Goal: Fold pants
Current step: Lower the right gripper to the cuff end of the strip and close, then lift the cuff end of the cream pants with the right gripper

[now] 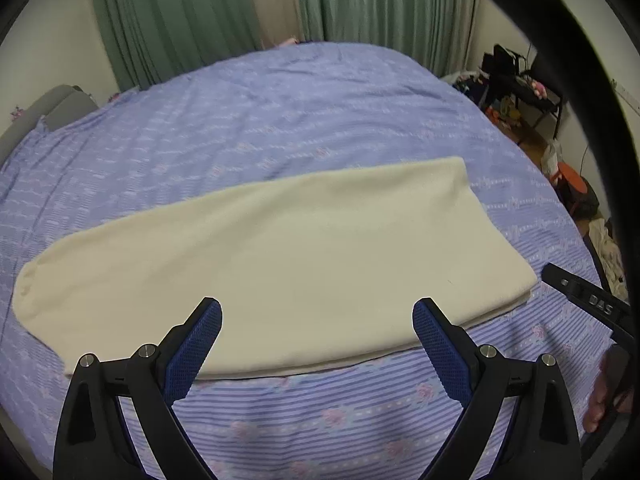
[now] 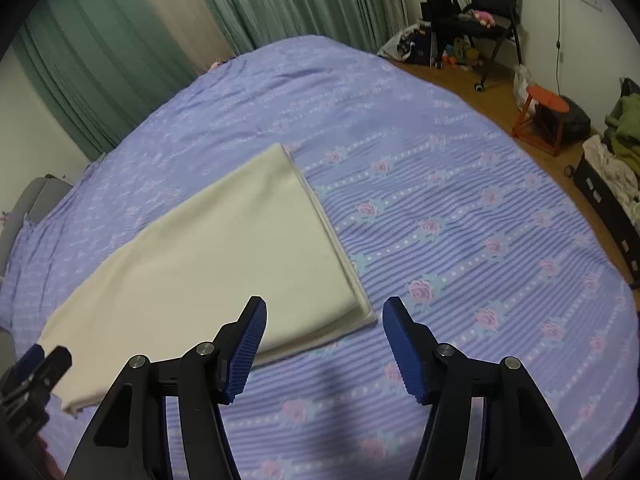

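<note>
Cream pants (image 1: 264,260) lie flat on the bed, folded lengthwise into one long band, and also show in the right wrist view (image 2: 224,248). My left gripper (image 1: 318,312) is open and empty, hovering just above the near long edge of the pants. My right gripper (image 2: 324,312) is open and empty, just in front of the pants' near right corner (image 2: 366,314). The right gripper's body shows at the right edge of the left wrist view (image 1: 592,300). The left gripper shows at the lower left of the right wrist view (image 2: 32,380).
The bed (image 1: 320,120) has a purple striped floral cover (image 2: 480,220). Green curtains (image 1: 192,12) hang behind it. A black chair with clutter (image 2: 480,12), an orange stool (image 2: 544,112) and a pile of clothes (image 2: 616,152) stand on the wooden floor at the right.
</note>
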{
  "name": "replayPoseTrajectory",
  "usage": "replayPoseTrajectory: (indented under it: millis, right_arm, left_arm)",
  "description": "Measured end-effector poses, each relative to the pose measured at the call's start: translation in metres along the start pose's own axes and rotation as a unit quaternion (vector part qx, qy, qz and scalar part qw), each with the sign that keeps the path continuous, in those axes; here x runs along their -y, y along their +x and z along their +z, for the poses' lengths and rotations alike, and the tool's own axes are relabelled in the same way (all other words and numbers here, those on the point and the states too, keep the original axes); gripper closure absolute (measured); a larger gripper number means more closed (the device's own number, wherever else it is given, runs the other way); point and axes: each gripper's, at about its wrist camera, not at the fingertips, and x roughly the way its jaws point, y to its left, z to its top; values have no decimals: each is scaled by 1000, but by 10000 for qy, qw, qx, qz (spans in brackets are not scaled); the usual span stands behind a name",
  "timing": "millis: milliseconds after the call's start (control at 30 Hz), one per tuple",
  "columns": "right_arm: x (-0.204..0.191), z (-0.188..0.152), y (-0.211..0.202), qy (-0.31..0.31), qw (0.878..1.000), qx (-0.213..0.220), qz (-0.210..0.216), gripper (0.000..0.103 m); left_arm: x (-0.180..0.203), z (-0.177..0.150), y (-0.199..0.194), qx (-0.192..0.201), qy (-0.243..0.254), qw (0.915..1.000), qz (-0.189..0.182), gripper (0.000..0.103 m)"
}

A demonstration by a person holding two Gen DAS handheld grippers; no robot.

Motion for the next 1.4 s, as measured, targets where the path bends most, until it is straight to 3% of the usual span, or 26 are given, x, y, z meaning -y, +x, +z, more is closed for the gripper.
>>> replayPoseTrajectory:
  millis: [167, 233, 367, 600, 767, 867, 933, 1000, 1200, 1400]
  right_arm:
    - [4, 6, 36, 77, 9994, -328, 5, 52]
    - [6, 5, 48, 112, 9989, -466, -8, 60]
    - [5, 0, 54, -10, 9985, -549, -17, 93]
    - [1, -8, 34, -656, 9959, -347, -510, 97]
    - [9, -6, 42, -640, 9949, -450, -642, 98]
    - [8, -6, 39, -652, 9944, -394, -735, 92]
    - [10, -4, 30, -570, 9948, -305, -791, 62]
    - [17, -2, 15, -310, 9970, -152, -693, 50]
    - [28, -15, -8, 328, 9994, -118, -31, 45]
    - [17, -40, 12, 692, 9952, -424, 551, 41]
  left_arm:
    - [12, 2, 12, -204, -85, 9997, -109, 6]
    - [13, 2, 13, -236, -59, 9996, -139, 6]
    - [17, 2, 11, -259, 42, 9995, -170, 6]
    - [17, 2, 9, -270, -9, 9993, -268, 6]
    - [16, 1, 10, -318, 13, 9991, -272, 6]
    - [14, 0, 9, -325, -5, 9991, -256, 6]
    - [14, -1, 8, -329, -35, 9991, -256, 6]
    - [13, -2, 6, -294, -64, 9992, -247, 6]
    - [15, -3, 2, -184, 37, 9997, -145, 6]
    - [22, -2, 8, -174, 157, 9997, -110, 6]
